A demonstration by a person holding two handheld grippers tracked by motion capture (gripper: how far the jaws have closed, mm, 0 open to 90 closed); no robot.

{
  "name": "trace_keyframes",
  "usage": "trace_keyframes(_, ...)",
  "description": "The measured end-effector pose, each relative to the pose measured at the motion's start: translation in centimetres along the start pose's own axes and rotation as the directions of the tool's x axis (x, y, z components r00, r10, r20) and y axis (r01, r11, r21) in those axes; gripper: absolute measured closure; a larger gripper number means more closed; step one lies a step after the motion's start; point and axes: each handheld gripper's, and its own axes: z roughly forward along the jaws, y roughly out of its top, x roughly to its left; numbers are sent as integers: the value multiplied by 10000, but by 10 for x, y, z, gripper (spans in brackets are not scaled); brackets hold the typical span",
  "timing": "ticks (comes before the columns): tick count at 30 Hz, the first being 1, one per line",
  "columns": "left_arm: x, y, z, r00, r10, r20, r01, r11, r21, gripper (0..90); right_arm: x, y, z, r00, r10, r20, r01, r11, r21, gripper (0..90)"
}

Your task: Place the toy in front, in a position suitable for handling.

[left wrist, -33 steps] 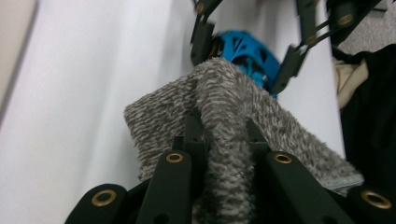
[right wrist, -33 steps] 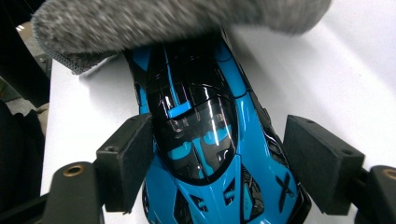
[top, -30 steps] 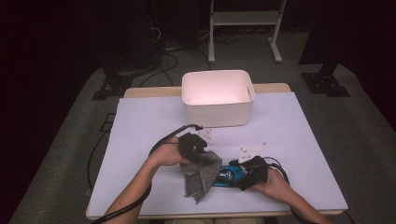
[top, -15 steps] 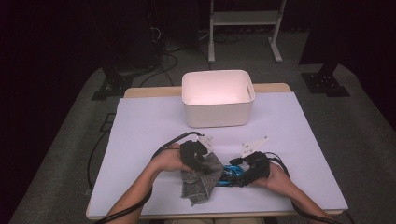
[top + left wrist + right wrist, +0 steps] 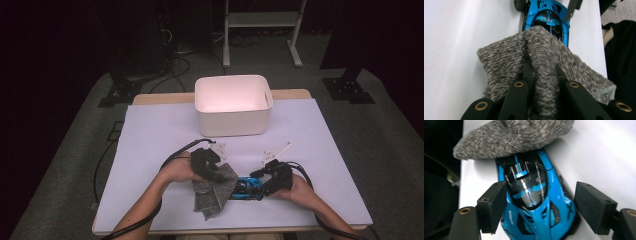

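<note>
The left gripper (image 5: 216, 172) is closed tight on a fold of the grey fluffy cloth (image 5: 214, 189); in the left gripper view the two black jaws pinch a ridge of the cloth (image 5: 541, 65) between them, and the rest of it spreads out on the white tabletop (image 5: 150, 135); the far edge of the cloth lies over one end of the blue toy car (image 5: 246, 189), so this end is hidden under the fabric; the right gripper (image 5: 260, 186) has its jaws wide, one on each side of the car (image 5: 534, 195), and its jaws have just been opening a little; in the right gripper view the left pad is touching or almost touching the side of the car, while the right pad stands apart from it with a strip of tabletop visible between, so the car is between the jaws but not squeezed; the car lies flat on the tabletop near the person's edge, between the two hands; the cloth (image 5: 514, 137) hangs over the car's far end in that view also; a white bin (image 5: 233, 105) stands farther back on the tabletop, well apart from both grippers.
</note>
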Motion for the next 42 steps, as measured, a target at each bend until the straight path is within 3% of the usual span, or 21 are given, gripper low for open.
trace_keyframes(6, -2, 12, -18, 9990, 196, -403, -211, 9992, -352, 789, 7, -1, 4, 9988, -110, 479, 110, 9999, 7, 240)
trace_keyframes(11, -2, 18, -22, 9983, 265, -526, -278, 9994, -227, 789, 19, -5, 3, 9911, -640, 1170, 681, 9972, -311, 235)
trace_keyframes(15, 3, 19, -18, 9992, 133, -381, -136, 9999, -88, 785, 29, -6, 2, 9758, -1325, 1737, 1401, 9896, -324, 235)
trace_keyframes(20, 14, 19, -8, 9997, -256, 55, 255, 9996, 124, 776, 42, -10, 1, 9457, -2222, 2371, 2379, 9705, -395, 239)
trace_keyframes(24, 18, 21, -2, 9973, -536, 506, 534, 9986, 45, 764, 46, -13, 1, 9284, -2611, 2645, 2825, 9582, -458, 242)
trace_keyframes(28, 20, 20, 3, 9891, -928, 1139, 942, 9955, -67, 705, 51, -14, 1, 9097, -2999, 2872, 3239, 9453, -387, 243)
trace_keyframes(30, 22, 19, 5, 9843, -1162, 1329, 1177, 9930, -38, 623, 53, -15, 1, 8985, -3212, 2992, 3472, 9371, -368, 244)
trace_keyframes(31, 24, 18, 6, 9782, -1439, 1497, 1451, 9894, 28, 579, 54, -15, 1, 8936, -3300, 3044, 3565, 9337, -344, 244)
trace_keyframes(35, 27, 17, 19, 9567, -1916, 2191, 1822, 9813, 626, 438, 55, -16, 1, 8885, -3372, 3113, 3656, 9301, -358, 244)
trace_keyframes(36, 25, 17, 22, 9566, -1860, 2242, 1757, 9823, 654, 434, 55, -16, 1, 8859, -3426, 3129, 3715, 9277, -362, 244)
trace_keyframes(39, 21, 19, 20, 9652, -1450, 2176, 1342, 9889, 636, 500, 56, -15, 1, 8830, -3525, 3098, 3788, 9251, -269, 245)
trace_keyframes(41, 18, 20, 19, 9704, -1291, 2041, 1187, 9909, 629, 518, 56, -14, 0, 8760, -3726, 3063, 3956, 9183, -141, 243)
trace_keyframes(42, 16, 20, 18, 9730, -1217, 1962, 1112, 9917, 638, 524, 56, -14, 0, 8796, -3706, 2983, 3917, 9200, -120, 241)
